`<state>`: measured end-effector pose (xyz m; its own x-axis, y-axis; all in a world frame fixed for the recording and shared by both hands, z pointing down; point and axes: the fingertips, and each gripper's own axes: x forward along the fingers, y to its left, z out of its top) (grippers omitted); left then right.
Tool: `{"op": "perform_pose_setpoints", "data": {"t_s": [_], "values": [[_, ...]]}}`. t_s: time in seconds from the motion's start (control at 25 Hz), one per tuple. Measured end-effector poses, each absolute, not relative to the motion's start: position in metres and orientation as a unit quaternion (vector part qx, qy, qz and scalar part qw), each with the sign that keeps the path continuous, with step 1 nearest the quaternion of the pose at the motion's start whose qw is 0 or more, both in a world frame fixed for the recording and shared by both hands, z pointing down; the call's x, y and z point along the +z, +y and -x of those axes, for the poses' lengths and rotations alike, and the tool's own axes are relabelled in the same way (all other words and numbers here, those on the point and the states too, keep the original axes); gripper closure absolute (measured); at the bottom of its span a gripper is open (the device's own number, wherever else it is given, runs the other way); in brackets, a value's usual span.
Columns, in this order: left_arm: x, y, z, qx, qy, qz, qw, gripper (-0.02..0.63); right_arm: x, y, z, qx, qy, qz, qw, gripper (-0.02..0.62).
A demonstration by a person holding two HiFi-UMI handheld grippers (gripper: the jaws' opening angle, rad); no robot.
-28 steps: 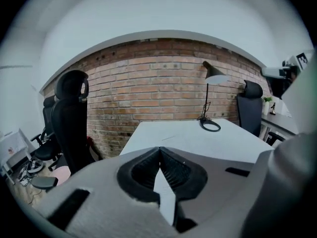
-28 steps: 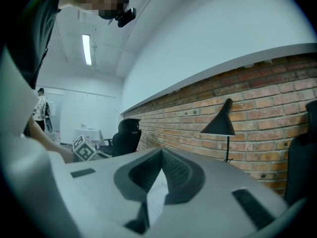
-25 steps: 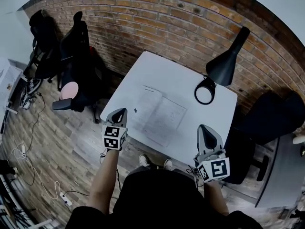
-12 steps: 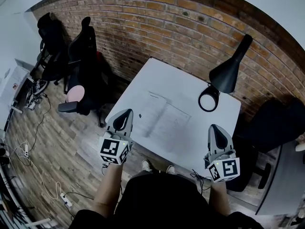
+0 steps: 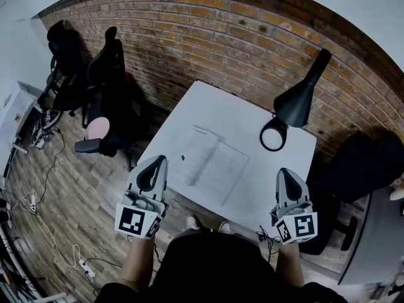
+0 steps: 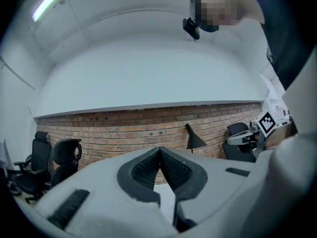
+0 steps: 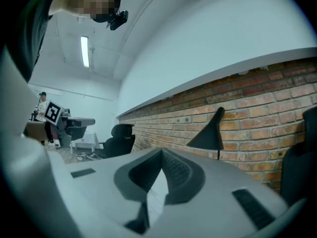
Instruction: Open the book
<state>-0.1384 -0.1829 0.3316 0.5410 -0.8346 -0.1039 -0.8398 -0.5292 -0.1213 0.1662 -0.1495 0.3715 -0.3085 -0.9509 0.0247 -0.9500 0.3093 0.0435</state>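
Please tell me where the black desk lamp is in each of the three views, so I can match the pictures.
Head view: the desk lamp stands at the table's far right corner, upper right of the picture.
Left gripper view: desk lamp, small, right of centre, against the wall.
Right gripper view: desk lamp, larger, right of centre.
Shared landmark: the brick wall behind it.

One white table (image 5: 208, 103), one open book (image 5: 211, 163), one black lamp (image 5: 298, 100), two tongs, left tongs (image 5: 159, 160) and right tongs (image 5: 283, 172)
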Motion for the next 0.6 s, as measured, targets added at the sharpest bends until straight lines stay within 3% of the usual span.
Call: {"op": "perform_pose_setpoints", "data": {"t_s": [0.6], "values": [[0.345,-0.158,0.131,0.017,0.489,0.87,0.061,0.583,0.37,-0.142,-0.197,-0.009,-0.794,-0.608,0.015,0.584]]}}
